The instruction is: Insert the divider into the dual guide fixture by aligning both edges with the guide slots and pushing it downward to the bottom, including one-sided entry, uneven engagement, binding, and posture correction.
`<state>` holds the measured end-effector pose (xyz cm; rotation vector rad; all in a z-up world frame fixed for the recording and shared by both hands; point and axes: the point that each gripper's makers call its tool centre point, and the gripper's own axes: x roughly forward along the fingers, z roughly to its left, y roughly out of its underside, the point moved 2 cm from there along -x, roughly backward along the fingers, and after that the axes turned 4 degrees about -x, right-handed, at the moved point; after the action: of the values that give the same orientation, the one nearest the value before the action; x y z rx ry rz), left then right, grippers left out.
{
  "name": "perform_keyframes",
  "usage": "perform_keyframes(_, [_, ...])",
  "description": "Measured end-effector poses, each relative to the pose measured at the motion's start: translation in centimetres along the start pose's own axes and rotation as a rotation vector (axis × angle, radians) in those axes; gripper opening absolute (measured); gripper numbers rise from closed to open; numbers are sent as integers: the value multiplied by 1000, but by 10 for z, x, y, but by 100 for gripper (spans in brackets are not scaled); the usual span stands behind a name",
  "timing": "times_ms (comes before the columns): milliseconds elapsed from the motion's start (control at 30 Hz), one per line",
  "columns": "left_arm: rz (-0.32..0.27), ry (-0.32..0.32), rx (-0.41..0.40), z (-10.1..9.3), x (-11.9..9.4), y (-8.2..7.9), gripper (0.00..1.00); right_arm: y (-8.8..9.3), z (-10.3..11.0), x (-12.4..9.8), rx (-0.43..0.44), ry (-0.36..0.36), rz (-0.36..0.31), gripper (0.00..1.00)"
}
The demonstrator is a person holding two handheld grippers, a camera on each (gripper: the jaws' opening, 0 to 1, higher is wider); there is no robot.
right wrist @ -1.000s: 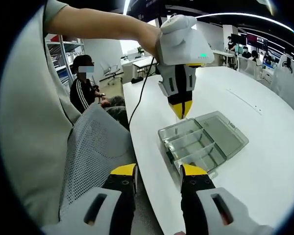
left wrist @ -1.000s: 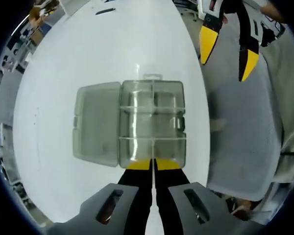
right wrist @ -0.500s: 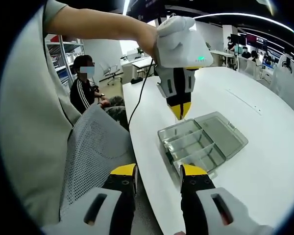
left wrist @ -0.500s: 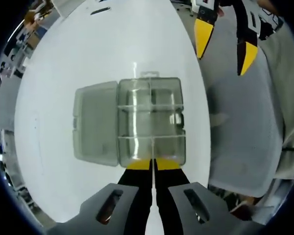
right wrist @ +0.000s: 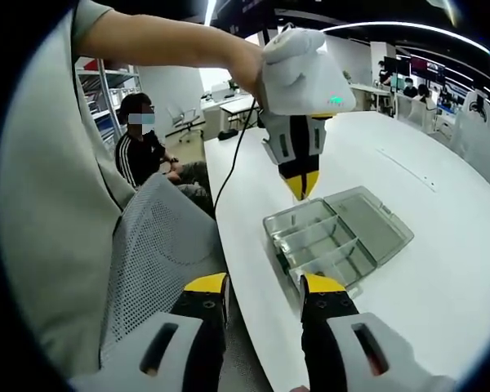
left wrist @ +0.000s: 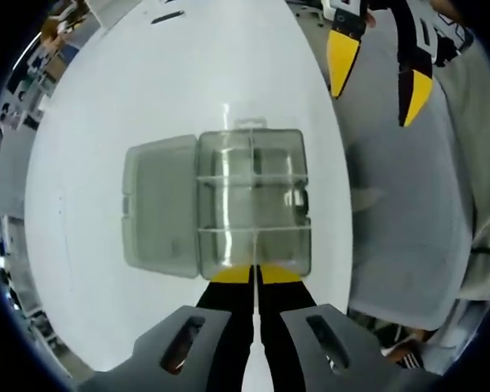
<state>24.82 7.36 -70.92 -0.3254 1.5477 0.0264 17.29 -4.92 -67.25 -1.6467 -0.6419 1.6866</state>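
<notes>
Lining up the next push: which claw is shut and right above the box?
The left claw, jaws together over the clear box; the right claw is open off the table edge.

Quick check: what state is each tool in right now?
Left tool: shut; whether it grips anything cannot be told.
Right tool: open, empty, off the white table.

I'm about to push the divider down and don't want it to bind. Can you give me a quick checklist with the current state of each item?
1. Case lid open and lying flat beside the tray: ok.
2. Left gripper shut above the compartment tray: ok.
3. Divider in the left gripper: cannot tell, nothing shows between the shut tips.
4. Both divider edges lined up with the guide slots: cannot tell.
5. Right gripper open and clear of the tray, off the white table edge: ok.
</notes>
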Motion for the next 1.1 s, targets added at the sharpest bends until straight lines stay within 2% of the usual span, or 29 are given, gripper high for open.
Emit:
perform_keyframes(267, [8,3,-5,0,2,3,0,0,1,0,0,-1,1,31])
perform_keyframes(1100, [-15,5,-21,0,0,0,0,1,1,0,4,-2,1,31])
